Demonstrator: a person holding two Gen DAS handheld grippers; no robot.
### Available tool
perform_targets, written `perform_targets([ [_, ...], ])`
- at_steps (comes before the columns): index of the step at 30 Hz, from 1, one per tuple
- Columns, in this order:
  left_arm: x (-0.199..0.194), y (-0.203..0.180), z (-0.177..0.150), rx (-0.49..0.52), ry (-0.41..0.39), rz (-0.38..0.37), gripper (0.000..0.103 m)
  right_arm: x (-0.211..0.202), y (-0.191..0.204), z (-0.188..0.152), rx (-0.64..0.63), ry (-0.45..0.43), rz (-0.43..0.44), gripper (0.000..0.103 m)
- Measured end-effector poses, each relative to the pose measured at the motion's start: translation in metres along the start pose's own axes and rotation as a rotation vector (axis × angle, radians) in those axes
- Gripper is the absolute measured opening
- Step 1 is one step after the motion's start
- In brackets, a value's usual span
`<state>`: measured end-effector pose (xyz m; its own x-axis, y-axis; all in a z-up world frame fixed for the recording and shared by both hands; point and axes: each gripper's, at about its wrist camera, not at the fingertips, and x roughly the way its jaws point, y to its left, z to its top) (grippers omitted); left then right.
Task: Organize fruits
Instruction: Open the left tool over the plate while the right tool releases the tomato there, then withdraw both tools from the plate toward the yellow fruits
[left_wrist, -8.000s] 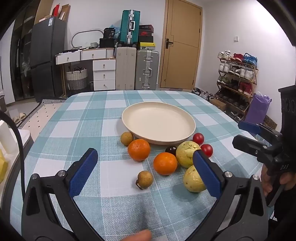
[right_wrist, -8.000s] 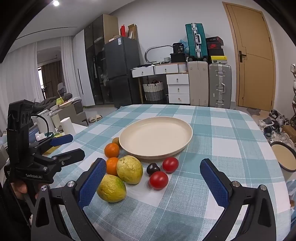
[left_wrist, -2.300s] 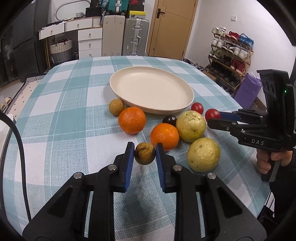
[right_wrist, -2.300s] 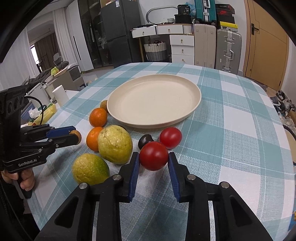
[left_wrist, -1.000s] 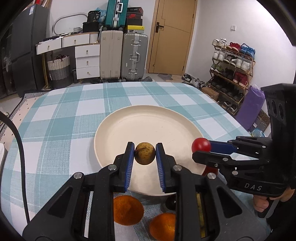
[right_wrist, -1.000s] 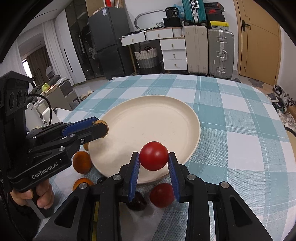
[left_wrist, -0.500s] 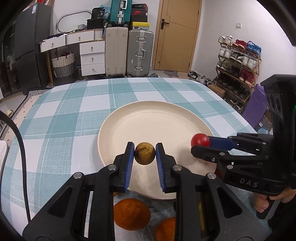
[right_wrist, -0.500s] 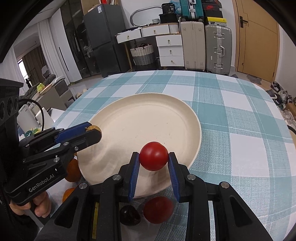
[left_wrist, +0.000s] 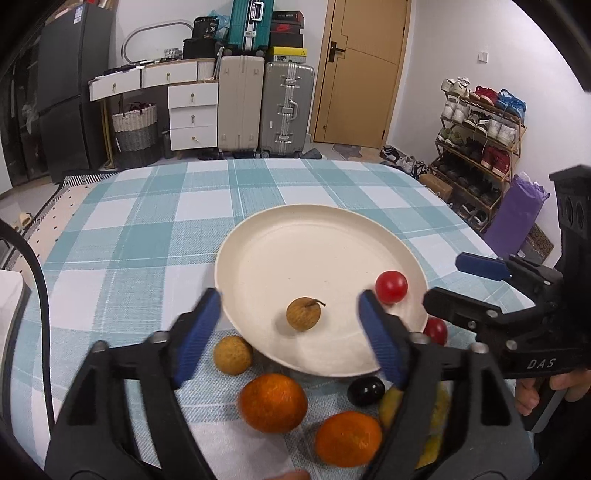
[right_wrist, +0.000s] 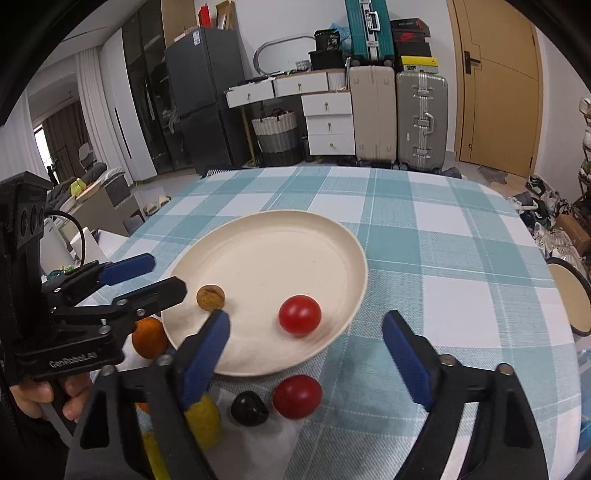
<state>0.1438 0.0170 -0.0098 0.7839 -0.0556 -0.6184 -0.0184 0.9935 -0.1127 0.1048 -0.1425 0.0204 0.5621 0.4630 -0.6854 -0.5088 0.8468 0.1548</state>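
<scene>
A cream plate (left_wrist: 295, 240) (right_wrist: 280, 240) sits on the checked tablecloth. A small brown fruit (left_wrist: 303, 314) (right_wrist: 210, 297) and a red tomato (left_wrist: 391, 287) (right_wrist: 299, 315) lie in it near its front rim. My left gripper (left_wrist: 288, 332) (right_wrist: 162, 275) is open above the brown fruit. My right gripper (right_wrist: 306, 350) (left_wrist: 450, 280) is open above the tomato. Both are empty.
In front of the plate lie another brown fruit (left_wrist: 232, 355), two oranges (left_wrist: 272, 402) (left_wrist: 348, 438), a dark plum (left_wrist: 366, 391) (right_wrist: 249, 408), a second tomato (left_wrist: 436, 329) (right_wrist: 297, 397) and yellow-green fruit (right_wrist: 203, 419). A second dish (right_wrist: 570, 299) sits off the table's right.
Both grippers have opened. The brown fruit and the tomato have dropped from the jaws into the plate.
</scene>
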Motion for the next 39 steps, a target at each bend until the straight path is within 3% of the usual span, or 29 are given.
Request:
perform_targets([
  [3,-0.021,0.0,-0.002,0.001,-0.032,0.013,0.09,-0.009,-0.005,-0.005,0.026,0.01,-0.011,0.101],
  [5,-0.035,0.001,-0.005,-0.006,-0.05,0.011,0.103,-0.015,-0.008,-0.009,0.037,0.008,-0.019,0.102],
  [18,-0.096,0.0,-0.03,0.005,-0.079,0.029,0.103,-0.052,-0.006,-0.029,0.053,0.002,0.013,0.103],
  [33,-0.086,-0.019,-0.044,0.061,-0.025,0.002,0.103,-0.046,-0.004,-0.036,0.024,0.056,-0.001,0.103],
  [39,-0.078,-0.024,-0.05,0.078,-0.007,-0.002,0.103,-0.039,0.003,-0.04,0.013,0.089,0.04,0.103],
])
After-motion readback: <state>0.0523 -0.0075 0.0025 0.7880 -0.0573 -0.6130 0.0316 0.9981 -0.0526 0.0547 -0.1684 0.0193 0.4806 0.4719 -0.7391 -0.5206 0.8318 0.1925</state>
